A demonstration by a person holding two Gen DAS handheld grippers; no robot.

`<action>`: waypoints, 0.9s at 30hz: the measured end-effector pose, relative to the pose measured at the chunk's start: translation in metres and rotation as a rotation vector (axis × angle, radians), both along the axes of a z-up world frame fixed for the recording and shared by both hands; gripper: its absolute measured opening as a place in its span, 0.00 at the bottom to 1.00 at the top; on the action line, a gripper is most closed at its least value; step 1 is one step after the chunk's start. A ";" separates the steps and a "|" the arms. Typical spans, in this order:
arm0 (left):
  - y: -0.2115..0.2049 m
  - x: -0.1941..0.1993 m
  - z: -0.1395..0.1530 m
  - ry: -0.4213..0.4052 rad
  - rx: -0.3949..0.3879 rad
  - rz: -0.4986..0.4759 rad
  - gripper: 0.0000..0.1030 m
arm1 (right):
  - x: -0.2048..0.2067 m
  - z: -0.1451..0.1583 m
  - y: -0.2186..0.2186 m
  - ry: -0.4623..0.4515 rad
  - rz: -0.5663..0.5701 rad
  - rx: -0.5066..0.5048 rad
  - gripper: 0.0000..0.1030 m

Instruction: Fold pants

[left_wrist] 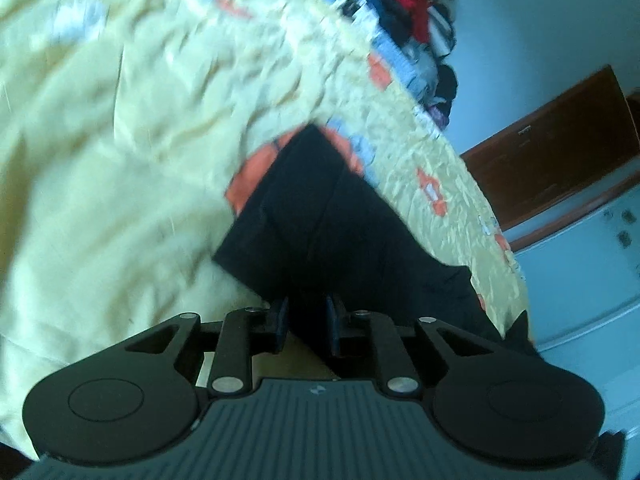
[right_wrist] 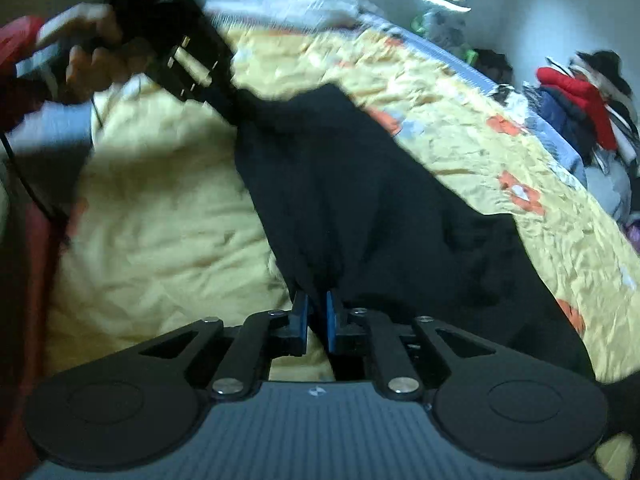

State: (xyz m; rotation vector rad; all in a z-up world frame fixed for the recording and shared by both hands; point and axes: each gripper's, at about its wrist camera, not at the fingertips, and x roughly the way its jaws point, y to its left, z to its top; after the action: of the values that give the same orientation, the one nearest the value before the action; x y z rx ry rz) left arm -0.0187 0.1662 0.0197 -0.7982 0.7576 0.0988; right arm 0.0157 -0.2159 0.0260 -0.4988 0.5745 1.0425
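Under both of your grippers lies a wide bed covered with a crumpled pale yellow quilt (left_wrist: 120, 128) that carries orange and blue printed patches near its far edge. In the right wrist view the same quilt (right_wrist: 160, 208) fills the left and lower part of the picture.

On it lie the black fabric pants (right_wrist: 360, 200), stretched in a long dark band between your two hands. In the left wrist view the pants (left_wrist: 320, 220) run from the fingers up to a squared end that rests on the quilt near the orange patches.

Beyond the bed you have a pile of mixed clothes with a red garment (right_wrist: 576, 96) against the pale wall, and a brown wooden cabinet (left_wrist: 560, 144) at the side.

Your left hand (right_wrist: 92, 56) holds the left gripper (left_wrist: 306, 322) at the far end of the pants. Black cloth sits between its blue pads (left_wrist: 331, 322), but the jaws stand somewhat apart, and I cannot tell if they really pinch it.

Your right gripper (right_wrist: 316, 314) has its jaws almost together, clamped on a bunched edge of the pants.
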 end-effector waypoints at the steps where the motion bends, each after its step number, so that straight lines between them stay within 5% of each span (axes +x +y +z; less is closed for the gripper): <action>1: -0.004 -0.003 0.009 -0.024 0.043 0.003 0.23 | 0.001 0.006 -0.013 0.015 -0.043 0.057 0.09; 5: -0.028 -0.001 0.038 -0.126 0.178 -0.030 0.32 | 0.012 0.013 -0.088 0.015 -0.388 0.230 0.09; 8: -0.062 0.022 0.042 -0.168 0.233 -0.138 0.44 | 0.026 0.001 -0.151 0.034 -0.802 0.225 0.11; 11: -0.103 0.049 0.031 -0.182 0.215 -0.291 0.48 | 0.027 -0.018 -0.205 0.090 -1.087 0.201 0.48; 12: -0.117 0.056 0.026 -0.176 0.213 -0.340 0.48 | 0.024 -0.025 -0.222 0.122 -1.139 0.211 0.74; 13: -0.131 0.062 0.020 -0.174 0.211 -0.383 0.48 | 0.018 -0.032 -0.237 0.145 -1.167 0.220 0.86; 16: -0.173 0.078 0.004 -0.170 0.228 -0.523 0.48 | -0.003 -0.040 -0.260 0.090 -1.160 0.203 0.86; 19: -0.200 0.084 -0.011 -0.174 0.244 -0.628 0.48 | -0.007 -0.034 -0.272 0.019 -1.349 0.147 0.86; 21: -0.214 0.082 -0.020 -0.182 0.276 -0.666 0.50 | -0.005 -0.024 -0.274 -0.018 -1.449 0.195 0.88; 24: -0.219 0.079 -0.032 -0.194 0.290 -0.669 0.51 | 0.012 -0.011 -0.269 0.065 -1.436 0.429 1.00; 27: -0.216 0.073 -0.036 -0.227 0.281 -0.665 0.54 | 0.041 -0.020 -0.271 0.322 -1.269 0.847 1.00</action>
State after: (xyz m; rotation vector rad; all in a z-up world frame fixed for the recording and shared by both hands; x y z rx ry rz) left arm 0.0546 -0.0499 -0.0164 -0.2569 0.7390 -0.4669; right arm 0.0563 -0.4866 0.0061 0.7534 0.5260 0.0506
